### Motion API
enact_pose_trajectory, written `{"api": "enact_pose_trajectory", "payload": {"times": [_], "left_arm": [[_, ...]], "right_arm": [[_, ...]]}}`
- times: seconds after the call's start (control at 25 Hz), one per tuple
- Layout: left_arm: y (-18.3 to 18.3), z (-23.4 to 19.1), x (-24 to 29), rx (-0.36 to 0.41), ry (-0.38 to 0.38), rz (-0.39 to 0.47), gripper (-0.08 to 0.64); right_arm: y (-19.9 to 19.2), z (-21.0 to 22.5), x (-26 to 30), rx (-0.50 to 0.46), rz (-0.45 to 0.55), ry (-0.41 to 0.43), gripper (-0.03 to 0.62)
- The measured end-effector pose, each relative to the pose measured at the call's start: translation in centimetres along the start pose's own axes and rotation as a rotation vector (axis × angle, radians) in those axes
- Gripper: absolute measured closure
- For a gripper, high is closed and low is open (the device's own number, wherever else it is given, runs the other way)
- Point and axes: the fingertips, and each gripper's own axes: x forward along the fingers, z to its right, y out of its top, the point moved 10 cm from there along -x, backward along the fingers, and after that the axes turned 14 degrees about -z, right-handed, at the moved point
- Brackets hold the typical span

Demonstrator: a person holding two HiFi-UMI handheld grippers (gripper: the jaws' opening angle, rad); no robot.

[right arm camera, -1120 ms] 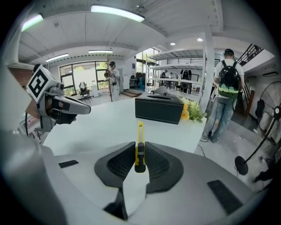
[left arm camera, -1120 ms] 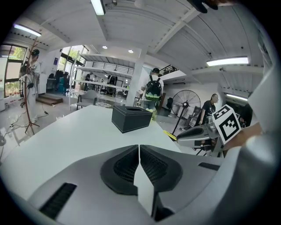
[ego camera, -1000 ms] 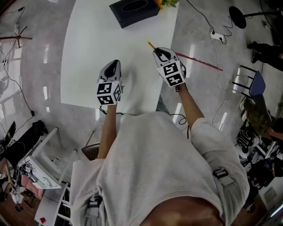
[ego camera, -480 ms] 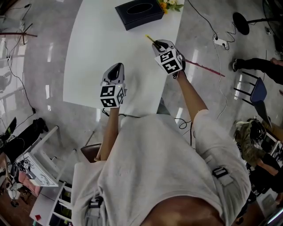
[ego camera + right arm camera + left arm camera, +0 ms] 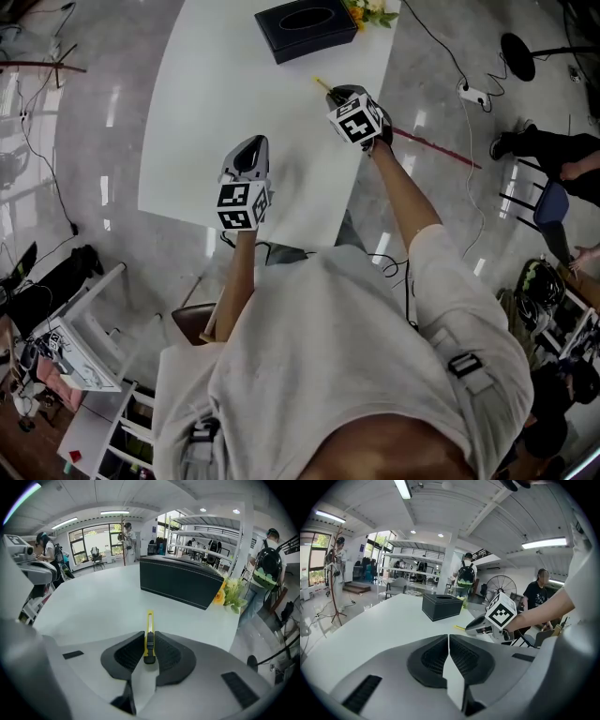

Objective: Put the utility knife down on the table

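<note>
Head view: right gripper (image 5: pixel 335 95) is over the far right part of the table (image 5: pixel 206 103), near its right edge. The yellow utility knife (image 5: pixel 322 85) sticks out ahead of its jaws, toward the black box (image 5: pixel 307 28). Left gripper (image 5: pixel 249 148) sits well apart, nearer the person, over the table and carrying nothing.

Left gripper view: its jaws are pressed together with nothing between them. Side-on, the right gripper (image 5: pixel 480 625) looks low over the tabletop, with the knife (image 5: pixel 459 627) close to the surface. Whether it touches can't be confirmed from here; the knife is too small in this view.

Right gripper view: jaws are clamped on the knife (image 5: pixel 149 637) at its rear half. The front end points forward and down at bare tabletop, short of the box (image 5: pixel 180 588) and the flowers (image 5: pixel 230 595).

Status: the knife is at the table but not yet put down, since it's held in the grip. Remaining, as a judgement: lower until it lies flat, open the jaws, back off.
</note>
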Motion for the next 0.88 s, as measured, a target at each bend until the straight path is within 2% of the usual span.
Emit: {"api": "enact_pose_trajectory", "payload": {"times": [0.16,0.32,0.48,0.68,0.88], "left_arm": [[-0.2,-0.1,-0.2,-0.005,0.001,0.001,0.534],[-0.2,-0.2,-0.5,-0.008,0.0,0.007,0.534],[0.0,-0.1,-0.6,-0.003,-0.001,0.009,0.534],[0.0,-0.1,-0.9,0.001,-0.003,0.016,0.534],[-0.1,-0.1,-0.8,0.007,-0.008,0.016,0.534]], "right_arm": [[-0.3,0.0,0.6,0.015,-0.035,0.02,0.509],[-0.3,0.3,0.9,0.052,-0.03,0.031,0.509],[-0.4,0.5,1.2,0.049,-0.024,0.023,0.509],[-0.7,1.3,1.0,0.073,-0.014,0.017,0.438],[-1.3,1.0,-0.3,0.107,0.032,0.012,0.433]]}}
